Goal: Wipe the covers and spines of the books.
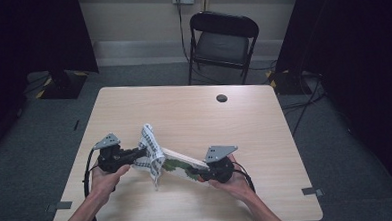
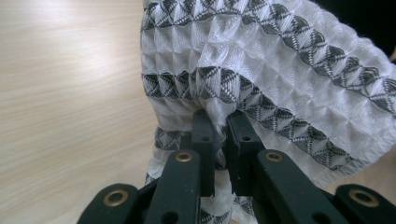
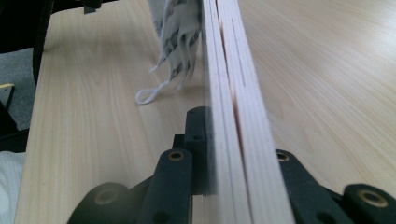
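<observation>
Left gripper is clenched on a fold of the white cloth with grey patterned bands; in the left gripper view its two black jaws pinch the fabric between them. Just beside it, the cloth lies against the upper end of a wooden board, which is tilted above the tabletop. Right gripper grasps the board's other end by its edge, the jaws on both faces of the board. Beyond the far edge of the tabletop, well apart from both grippers, stands a black folding chair.
</observation>
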Tool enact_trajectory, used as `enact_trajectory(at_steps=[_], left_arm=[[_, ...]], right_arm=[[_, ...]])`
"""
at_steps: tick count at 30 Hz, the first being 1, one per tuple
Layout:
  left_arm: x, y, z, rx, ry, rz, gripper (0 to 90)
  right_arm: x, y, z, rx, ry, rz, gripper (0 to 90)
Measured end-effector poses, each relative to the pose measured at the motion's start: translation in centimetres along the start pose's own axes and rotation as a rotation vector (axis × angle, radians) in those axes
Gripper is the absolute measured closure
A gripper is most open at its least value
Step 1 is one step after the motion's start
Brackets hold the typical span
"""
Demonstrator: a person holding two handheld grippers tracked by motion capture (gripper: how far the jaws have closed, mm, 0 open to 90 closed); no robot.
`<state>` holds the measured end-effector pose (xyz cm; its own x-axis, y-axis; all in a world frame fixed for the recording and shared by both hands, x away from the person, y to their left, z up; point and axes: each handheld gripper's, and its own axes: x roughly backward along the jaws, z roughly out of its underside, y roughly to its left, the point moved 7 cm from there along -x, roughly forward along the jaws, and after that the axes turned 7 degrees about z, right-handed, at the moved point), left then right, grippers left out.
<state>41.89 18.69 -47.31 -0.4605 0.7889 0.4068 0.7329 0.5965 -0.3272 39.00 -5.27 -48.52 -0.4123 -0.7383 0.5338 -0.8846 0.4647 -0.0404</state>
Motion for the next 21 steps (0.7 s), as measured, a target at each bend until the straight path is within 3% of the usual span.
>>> enact_trajectory(at_steps=[5,6,7,11,13,15,19,21], left_arm=[[-1.7,-1.1,0.9,-0.073,0.074,-0.015,84.2],[-2.0,-0.9,1.6,-0.081,0.111,-0.011,84.3],[-2.0,-0.9,1.6,-0.081,0.111,-0.011,84.3],[-2.8,-0.6,3.1,-0.069,0.188,-0.004,84.4],[-2.9,-0.5,3.3,-0.061,0.194,-0.001,84.4],[-2.6,-0.6,2.8,-0.062,0.171,0.01,84.4],[-1.1,-1.3,0.8,-0.059,0.059,0.04,84.2],[-0.7,-1.7,-0.3,-0.066,0.016,0.025,84.1]], right_arm=[[-0.1,0.3,-0.1,0.011,0.0,-0.009,79.4],[0.0,0.3,-0.1,0.008,0.001,-0.009,79.4],[0.0,0.3,0.0,0.006,0.0,-0.01,79.4],[0.1,0.3,0.0,0.011,0.0,-0.01,79.4],[0.1,0.3,0.0,0.011,0.0,-0.01,79.4],[0.2,0.4,0.0,0.011,0.001,-0.01,79.4],[0.1,0.4,0.0,0.014,-0.001,-0.016,79.4],[0.1,0.4,0.0,0.011,-0.003,-0.02,79.4]])
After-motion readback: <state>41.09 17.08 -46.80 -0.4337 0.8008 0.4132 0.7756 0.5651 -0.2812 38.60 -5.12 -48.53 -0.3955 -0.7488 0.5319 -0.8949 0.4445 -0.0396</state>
